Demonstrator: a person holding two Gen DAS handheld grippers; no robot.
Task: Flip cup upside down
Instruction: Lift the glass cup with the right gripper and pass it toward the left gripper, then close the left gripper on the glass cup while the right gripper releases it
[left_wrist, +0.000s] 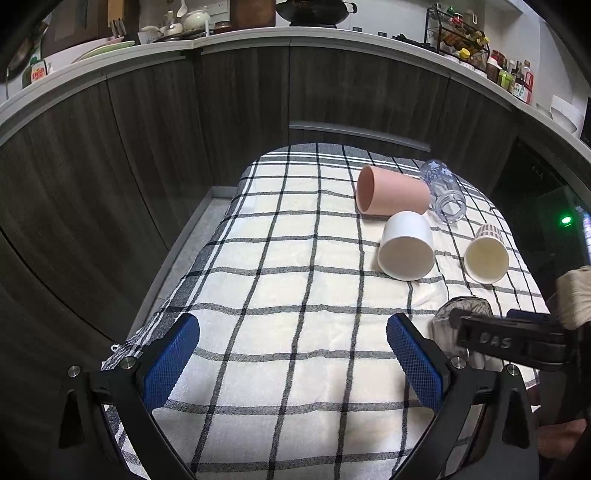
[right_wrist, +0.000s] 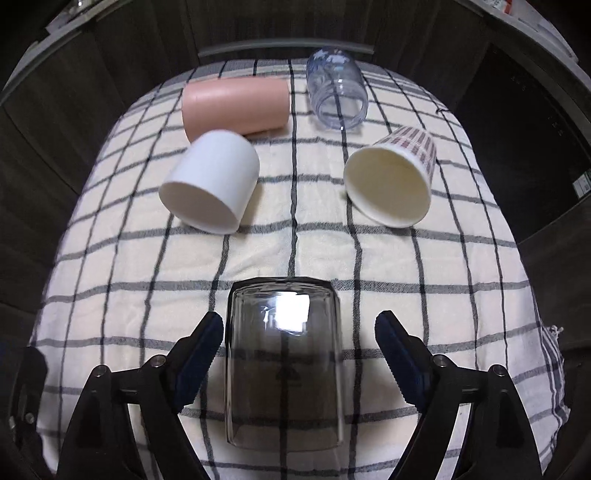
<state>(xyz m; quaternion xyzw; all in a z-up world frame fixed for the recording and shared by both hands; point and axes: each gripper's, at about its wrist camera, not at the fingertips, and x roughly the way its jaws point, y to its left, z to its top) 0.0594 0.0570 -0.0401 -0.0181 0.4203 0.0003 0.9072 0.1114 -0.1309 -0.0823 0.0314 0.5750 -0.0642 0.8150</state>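
The smoky glass tumbler (right_wrist: 284, 365) stood between the right gripper's (right_wrist: 299, 354) wide-spread, ungripping jaws on checked cloth (right_wrist: 295, 240); the left gripper (left_wrist: 291, 354) gaped empty.

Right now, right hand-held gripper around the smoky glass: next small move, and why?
Probably close the right hand-held gripper on the smoky glass tumbler. The tumbler sits between its open fingers, the left pad about touching and the right pad still apart, so nothing grips it yet. The left hand-held gripper is open over bare checked cloth.
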